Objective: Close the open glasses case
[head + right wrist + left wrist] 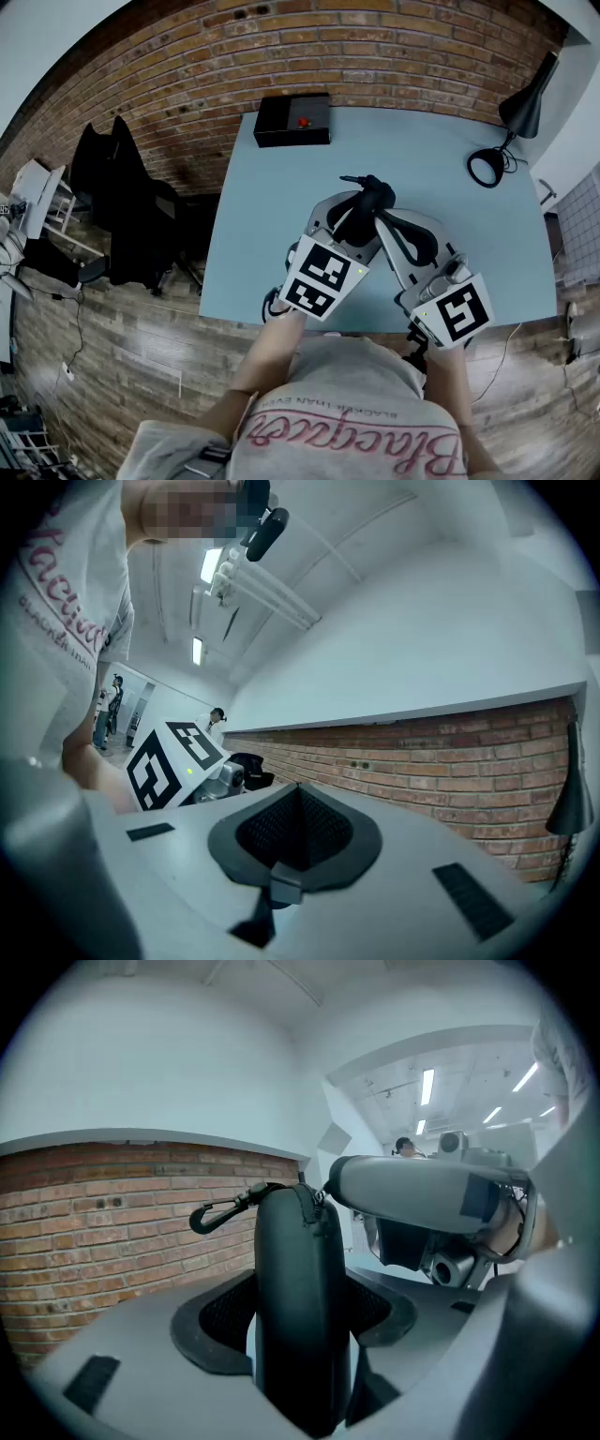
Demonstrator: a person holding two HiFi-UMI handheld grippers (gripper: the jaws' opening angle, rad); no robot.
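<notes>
Glasses case (298,1307), pinched between the left fingers (214,1330), points its long axis away along them, with the right fingers (267,836), pressed together empty, just beside its far end.

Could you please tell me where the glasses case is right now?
The glasses case stands upright between the left gripper's jaws, held above the light-blue table in the head view.

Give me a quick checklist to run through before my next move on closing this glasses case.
1. glasses case clamped in left gripper: ok.
2. right gripper shut with nothing between its jaws: ok.
3. Case shut all along its seam: cannot tell, only one edge shows.
4. snap hook hanging free at the case's top, not snagged: ok.
</notes>
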